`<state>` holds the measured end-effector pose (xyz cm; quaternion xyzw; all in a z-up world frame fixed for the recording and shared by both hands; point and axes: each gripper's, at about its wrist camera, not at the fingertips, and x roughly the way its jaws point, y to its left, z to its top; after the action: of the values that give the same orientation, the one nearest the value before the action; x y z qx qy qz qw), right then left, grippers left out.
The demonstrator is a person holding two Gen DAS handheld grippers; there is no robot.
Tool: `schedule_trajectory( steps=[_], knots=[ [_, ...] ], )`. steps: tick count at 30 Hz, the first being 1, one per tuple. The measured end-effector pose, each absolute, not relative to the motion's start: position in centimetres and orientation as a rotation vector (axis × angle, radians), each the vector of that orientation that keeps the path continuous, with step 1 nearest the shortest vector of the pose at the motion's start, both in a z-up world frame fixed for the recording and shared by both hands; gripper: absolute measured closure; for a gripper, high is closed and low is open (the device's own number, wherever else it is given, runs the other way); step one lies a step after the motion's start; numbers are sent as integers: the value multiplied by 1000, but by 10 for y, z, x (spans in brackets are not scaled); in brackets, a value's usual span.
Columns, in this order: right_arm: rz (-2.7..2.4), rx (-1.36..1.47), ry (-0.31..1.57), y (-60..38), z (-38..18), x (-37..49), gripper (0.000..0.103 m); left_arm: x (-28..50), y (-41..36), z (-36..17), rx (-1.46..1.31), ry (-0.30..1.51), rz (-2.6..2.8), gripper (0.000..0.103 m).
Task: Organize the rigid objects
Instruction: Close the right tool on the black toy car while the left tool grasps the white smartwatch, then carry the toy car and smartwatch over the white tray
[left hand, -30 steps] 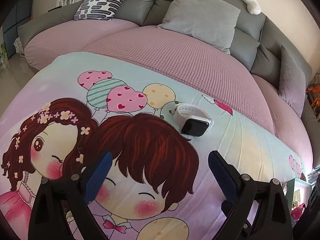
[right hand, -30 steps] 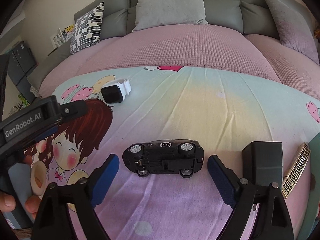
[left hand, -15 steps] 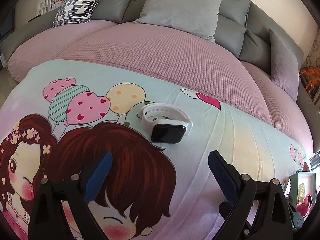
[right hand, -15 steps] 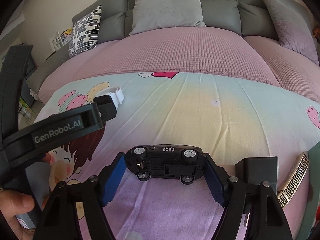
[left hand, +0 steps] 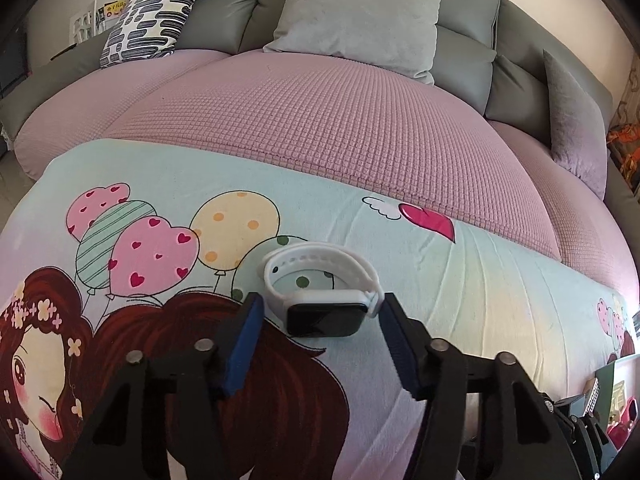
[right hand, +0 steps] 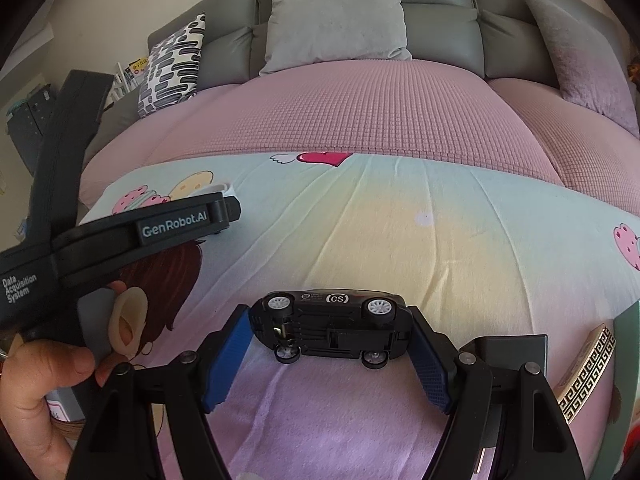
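Note:
A white smartwatch point(left hand: 322, 294) with a black face lies on the cartoon-print blanket point(left hand: 460, 280). My left gripper point(left hand: 320, 322) is at the watch, its blue pads on either side of the face with small gaps, not clamped. A black toy car point(right hand: 330, 326) lies on its side, underside toward the camera. My right gripper point(right hand: 330, 346) is shut on the car, its pads pressing against both ends. The left gripper's body point(right hand: 120, 236) shows at the left of the right wrist view and hides most of the watch there.
A black box point(right hand: 516, 350) and a gold-patterned box point(right hand: 584, 372) lie right of the car. A green container edge point(left hand: 608, 392) sits at the far right. Behind the blanket is the pink bed cover point(left hand: 320, 120) with grey pillows point(left hand: 356, 12) and a patterned pillow point(left hand: 152, 12).
My left gripper moved forward to the watch and narrowed around it. My right gripper moved forward and closed onto the toy car's ends.

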<state>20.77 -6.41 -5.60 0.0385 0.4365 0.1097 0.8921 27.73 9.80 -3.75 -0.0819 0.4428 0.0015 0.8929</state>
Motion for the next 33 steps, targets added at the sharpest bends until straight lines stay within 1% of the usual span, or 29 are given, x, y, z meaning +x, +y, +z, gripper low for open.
schedule_trajectory(
  steps=[9,16,25,33],
  knots=[
    [236,129,920,-71,-53,205,25,265,94,-31,-179,909,-17,48],
    [229,181,908,-87,-35,188,25,236,82,-4,-195,872,-30,48],
    [155,224,854,-129,0,136,25,173,51,44,-225,785,-76,48],
    [6,249,789,-188,28,80,25,125,4,68,-237,746,-148,48]
  ],
)
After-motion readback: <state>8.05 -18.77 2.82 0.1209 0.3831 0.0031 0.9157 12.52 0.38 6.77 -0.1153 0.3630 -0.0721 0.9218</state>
